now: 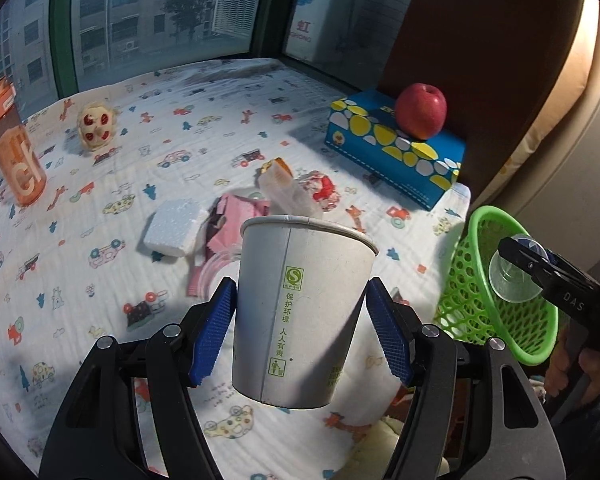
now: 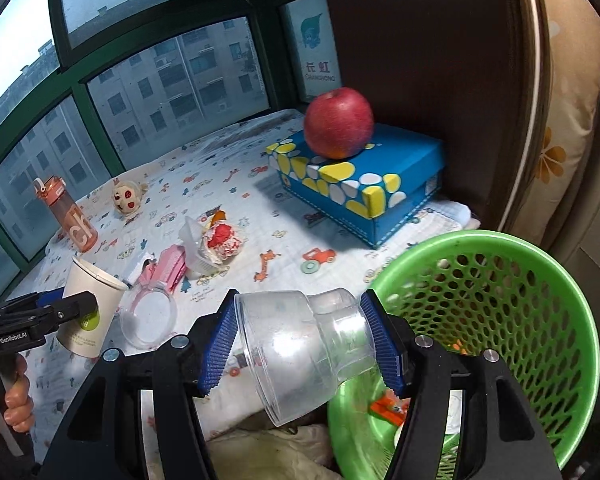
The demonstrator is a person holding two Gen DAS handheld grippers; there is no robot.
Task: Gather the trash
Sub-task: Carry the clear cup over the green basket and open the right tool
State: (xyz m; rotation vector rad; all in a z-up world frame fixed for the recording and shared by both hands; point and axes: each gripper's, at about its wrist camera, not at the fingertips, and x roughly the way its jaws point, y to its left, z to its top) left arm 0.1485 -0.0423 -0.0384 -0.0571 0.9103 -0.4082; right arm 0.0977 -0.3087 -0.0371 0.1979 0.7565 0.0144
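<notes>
White paper cup [image 1: 304, 312] sits upright, clamped in the left gripper [image 1: 302, 332]. Just right of the right gripper [image 2: 300, 340], clamped on a clear plastic cup [image 2: 304, 344] lying sideways, a green mesh basket [image 2: 540, 280] holds small orange scraps [image 2: 388, 406].

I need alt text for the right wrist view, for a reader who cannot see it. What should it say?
The right hand-held gripper holds a clear plastic cup tilted on its side, beside a green mesh basket. Behind, on a cartoon-print sheet, lie wrappers, and a red apple sits on a blue box. At left, the left hand-held gripper holds a paper cup.
</notes>
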